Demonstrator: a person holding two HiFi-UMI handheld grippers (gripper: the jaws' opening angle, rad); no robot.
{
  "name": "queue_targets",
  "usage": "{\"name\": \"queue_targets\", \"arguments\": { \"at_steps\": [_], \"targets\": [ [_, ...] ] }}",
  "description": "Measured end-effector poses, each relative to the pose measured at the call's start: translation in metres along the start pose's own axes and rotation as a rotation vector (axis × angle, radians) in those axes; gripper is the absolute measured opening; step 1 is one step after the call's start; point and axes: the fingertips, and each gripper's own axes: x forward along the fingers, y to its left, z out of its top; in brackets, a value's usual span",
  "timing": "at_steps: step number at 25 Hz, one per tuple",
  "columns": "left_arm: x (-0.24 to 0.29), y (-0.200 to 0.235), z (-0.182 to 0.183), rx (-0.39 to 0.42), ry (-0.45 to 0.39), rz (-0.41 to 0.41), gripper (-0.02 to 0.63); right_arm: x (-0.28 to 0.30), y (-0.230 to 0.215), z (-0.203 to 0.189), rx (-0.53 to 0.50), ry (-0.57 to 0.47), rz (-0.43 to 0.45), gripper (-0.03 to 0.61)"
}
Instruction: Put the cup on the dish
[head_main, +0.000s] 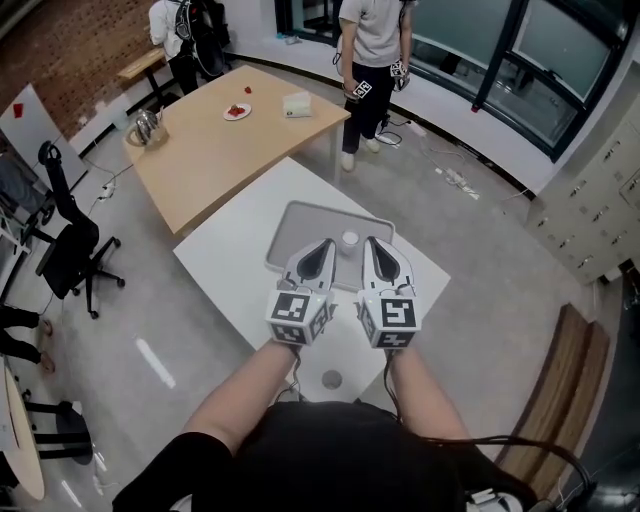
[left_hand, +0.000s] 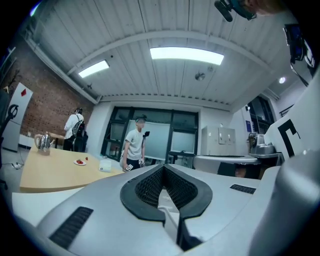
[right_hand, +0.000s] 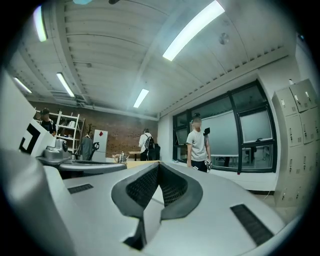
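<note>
At the far left we see one black office chair (head_main: 70, 240). Next comes one wooden table (head_main: 200, 160), and on it we count three things: a metal kettle (head_main: 148, 125), a small plate (head_main: 237, 112) with something red on it, and a white box (head_main: 297, 104). Two people stand behind that table, one at its far left corner (head_main: 185, 40) and one at its right end (head_main: 372, 50).

Nearer to us is one white table (head_main: 225, 265) carrying a single grey dish (head_main: 300, 222). The one white cup (head_main: 349, 239) stands upright on that dish, towards its right half, and in the head view it shows between the tips of our two grippers, touching neither.

We hold the two tools side by side above the white table. The left gripper (head_main: 322, 250) has its jaws together with nothing between them. The right gripper (head_main: 376, 250) is likewise closed and empty. Each carries one marker cube.
</note>
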Motion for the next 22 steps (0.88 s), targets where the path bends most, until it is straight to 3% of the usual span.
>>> {"name": "queue_targets", "arguments": {
  "at_steps": [22],
  "targets": [
    [-0.029, -0.020, 0.023, 0.031, -0.025, -0.039, 0.008, -0.031, 0.017, 0.011, -0.016, -0.016, 0.002, 0.011]
  ]
}}
